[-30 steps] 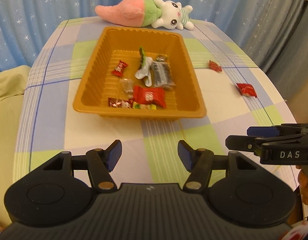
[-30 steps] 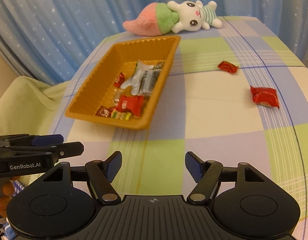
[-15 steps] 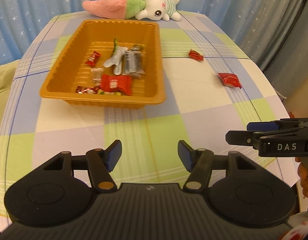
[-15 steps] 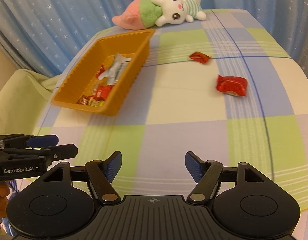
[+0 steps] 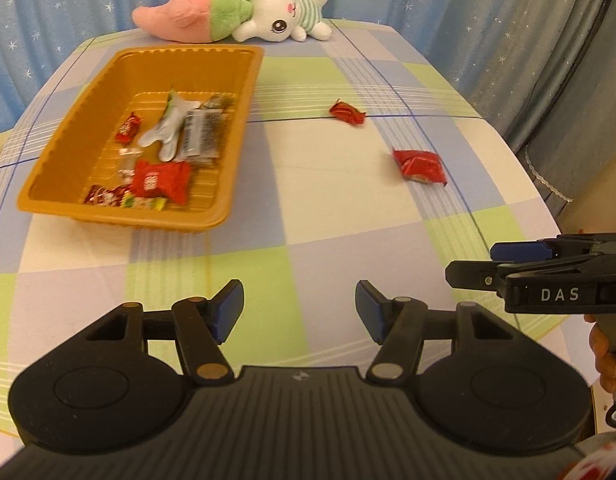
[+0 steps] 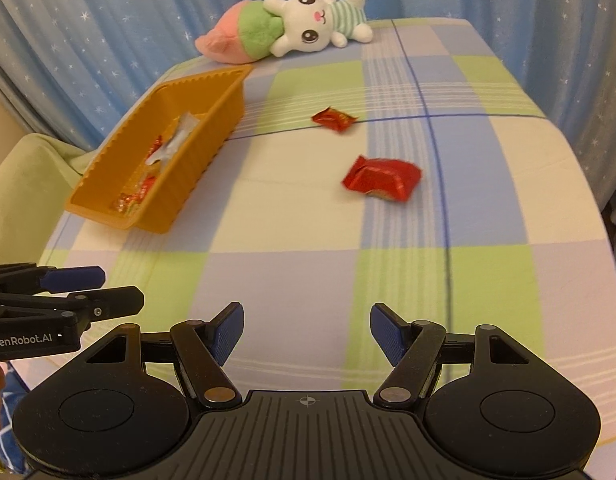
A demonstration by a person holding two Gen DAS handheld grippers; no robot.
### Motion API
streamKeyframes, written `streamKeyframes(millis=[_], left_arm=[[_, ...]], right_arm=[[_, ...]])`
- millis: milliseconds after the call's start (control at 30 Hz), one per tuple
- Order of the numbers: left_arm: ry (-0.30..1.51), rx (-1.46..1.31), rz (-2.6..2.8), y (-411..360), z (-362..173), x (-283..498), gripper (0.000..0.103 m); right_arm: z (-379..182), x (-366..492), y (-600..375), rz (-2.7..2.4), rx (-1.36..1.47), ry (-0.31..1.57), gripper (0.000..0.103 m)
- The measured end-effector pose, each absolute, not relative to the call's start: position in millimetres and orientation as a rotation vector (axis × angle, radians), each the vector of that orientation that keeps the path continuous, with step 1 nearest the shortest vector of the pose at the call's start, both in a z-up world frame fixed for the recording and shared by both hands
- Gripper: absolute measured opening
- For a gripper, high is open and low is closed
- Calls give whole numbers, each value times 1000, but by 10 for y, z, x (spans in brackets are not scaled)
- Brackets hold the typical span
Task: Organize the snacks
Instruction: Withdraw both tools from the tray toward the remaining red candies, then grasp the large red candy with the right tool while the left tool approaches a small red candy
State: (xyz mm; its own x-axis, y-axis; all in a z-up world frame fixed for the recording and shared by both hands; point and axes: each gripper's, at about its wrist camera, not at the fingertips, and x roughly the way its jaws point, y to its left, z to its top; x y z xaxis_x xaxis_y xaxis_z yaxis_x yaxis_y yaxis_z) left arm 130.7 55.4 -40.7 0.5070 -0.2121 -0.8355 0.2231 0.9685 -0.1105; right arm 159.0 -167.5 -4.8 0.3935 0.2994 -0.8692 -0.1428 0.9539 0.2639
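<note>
**Two snacks outside the tray; both tools apart and empty**

Blue star-print curtains (image 5: 67, 8) hang behind a surface (image 5: 308, 220) covered in a checked cloth of blue, green and cream. An orange tray (image 5: 235, 152) sits on the left part of the surface and holds several wrapped snacks, among them a red packet (image 5: 159, 182) near its front wall, a silver wrapper (image 5: 167, 132) and a small red sweet (image 5: 128, 128). A plush rabbit (image 5: 283, 20) lies at the far edge, beyond the tray.

Two snacks lie loose on the cloth, right of the tray and well apart from it: a small red candy (image 5: 347, 112) farther back, and a larger red snack packet (image 5: 420, 166) nearer the front.

The left tool (image 5: 299, 308) hangs over the near part of the surface, jaws apart, nothing between them. Both loose snacks lie ahead of it and to its right, well clear of the pads.

The right tool (image 6: 305, 330) stands beside the left one, jaws likewise apart and empty. In its own view the larger packet lies ahead and slightly right of centre, the small candy beyond it; neither is touched. A hand (image 5: 606, 354) grips the right tool's handle.
</note>
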Motion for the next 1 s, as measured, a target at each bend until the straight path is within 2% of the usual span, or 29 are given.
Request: streamKeyframes(millis=[600, 1000], left_arm=[[976, 10, -223, 51, -440, 1795, 59], [998, 16, -201, 25, -568, 2125, 59]], right_arm=[[-170, 2122, -2142, 346, 58, 1062, 70], [-459, 2536, -1953, 428, -195, 976, 69]])
